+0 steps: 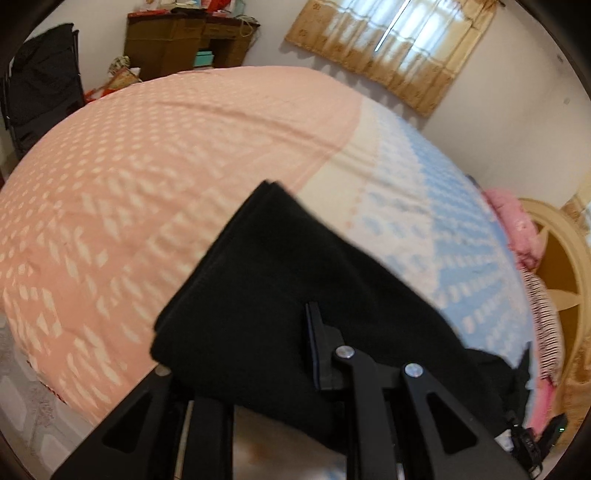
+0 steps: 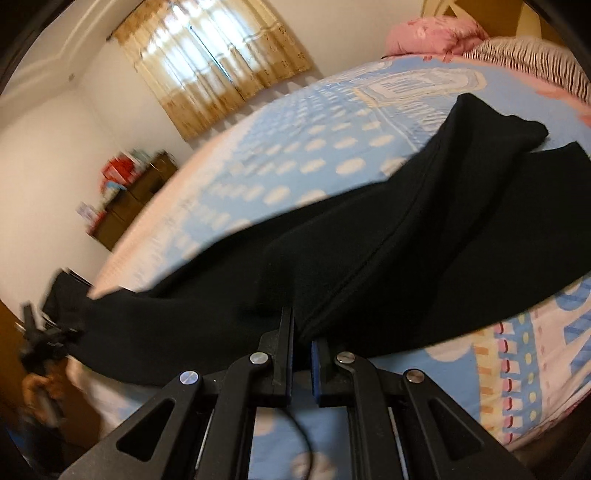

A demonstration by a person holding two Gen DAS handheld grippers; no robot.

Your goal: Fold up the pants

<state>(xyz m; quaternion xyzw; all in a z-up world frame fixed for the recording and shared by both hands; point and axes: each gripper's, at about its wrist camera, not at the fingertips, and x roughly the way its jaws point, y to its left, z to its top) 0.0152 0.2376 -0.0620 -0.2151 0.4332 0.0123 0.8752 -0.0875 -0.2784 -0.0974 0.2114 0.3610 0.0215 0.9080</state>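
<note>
Black pants (image 1: 266, 280) hang in a folded bundle over the bed, with my left gripper (image 1: 300, 316) shut on their near edge. The cloth drapes over its left finger, and only the right finger (image 1: 318, 350) shows. In the right wrist view the pants (image 2: 388, 236) stretch across the blue end of the bedspread, one leg end lying at the far right. My right gripper (image 2: 301, 330) is shut on a fold of the fabric at the near edge. The left gripper (image 2: 44, 338) appears at the far left, holding the other end. The right gripper (image 1: 532, 441) shows at the lower right of the left wrist view.
The bedspread is pink (image 1: 155, 177) on one half and blue and white (image 2: 295, 155) on the other. Pink pillows (image 2: 432, 35) and a striped one lie by the headboard (image 1: 561, 266). A curtained window (image 1: 399, 48), a brown cabinet (image 1: 184, 40) and a black bag (image 1: 44, 81) line the walls.
</note>
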